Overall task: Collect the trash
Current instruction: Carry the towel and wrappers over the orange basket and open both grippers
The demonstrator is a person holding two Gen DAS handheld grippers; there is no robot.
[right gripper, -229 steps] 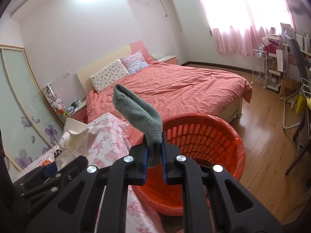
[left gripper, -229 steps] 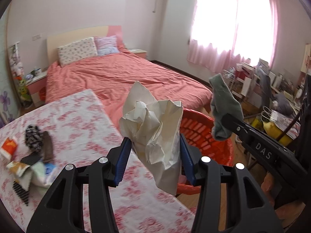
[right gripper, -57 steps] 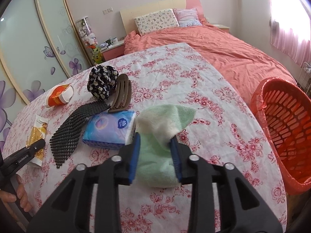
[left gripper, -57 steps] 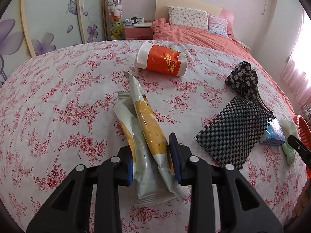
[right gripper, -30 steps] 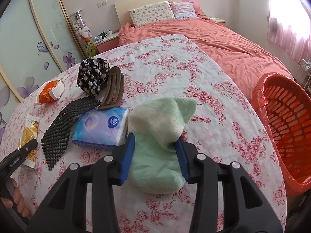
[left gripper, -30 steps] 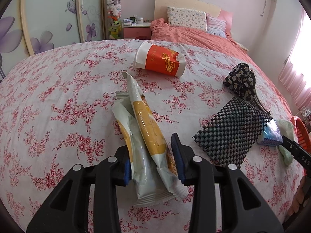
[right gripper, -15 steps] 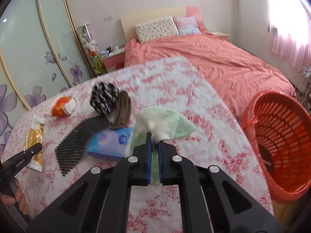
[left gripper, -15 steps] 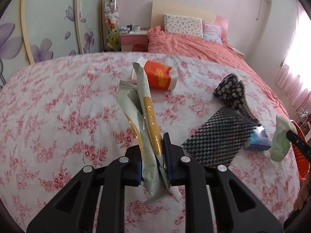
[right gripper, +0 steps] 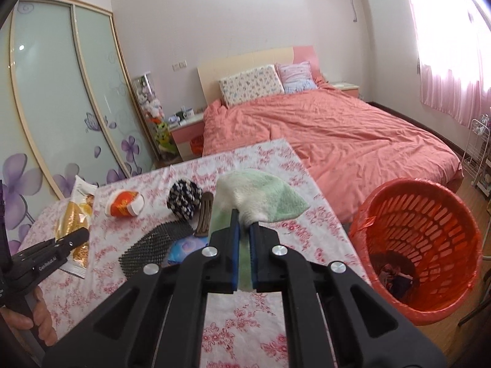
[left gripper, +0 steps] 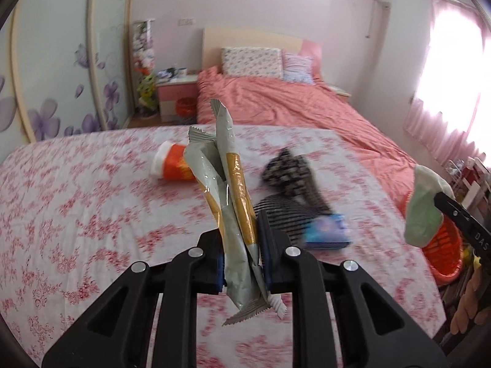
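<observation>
1. Pinching two crumpled snack wrappers tight: left gripper, jaws closed on them, clear above the floral tablecloth.
2. Clamping a green-and-white sock: right gripper, jaws closed on it, above the table edge.
3. Lying on the cloth: orange cup, black mesh pouch, blue tissue pack.
4. Standing right of the table, on the floor: red basket.

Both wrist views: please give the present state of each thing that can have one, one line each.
Left tool: shut on the silver and orange snack wrappers, lifted off the table.
Right tool: shut on the pale green cloth, held in the air.
Orange paper cup: lying on its side.
Red plastic basket: upright, some trash at the bottom.
Blue tissue pack: lying flat on the table.
</observation>
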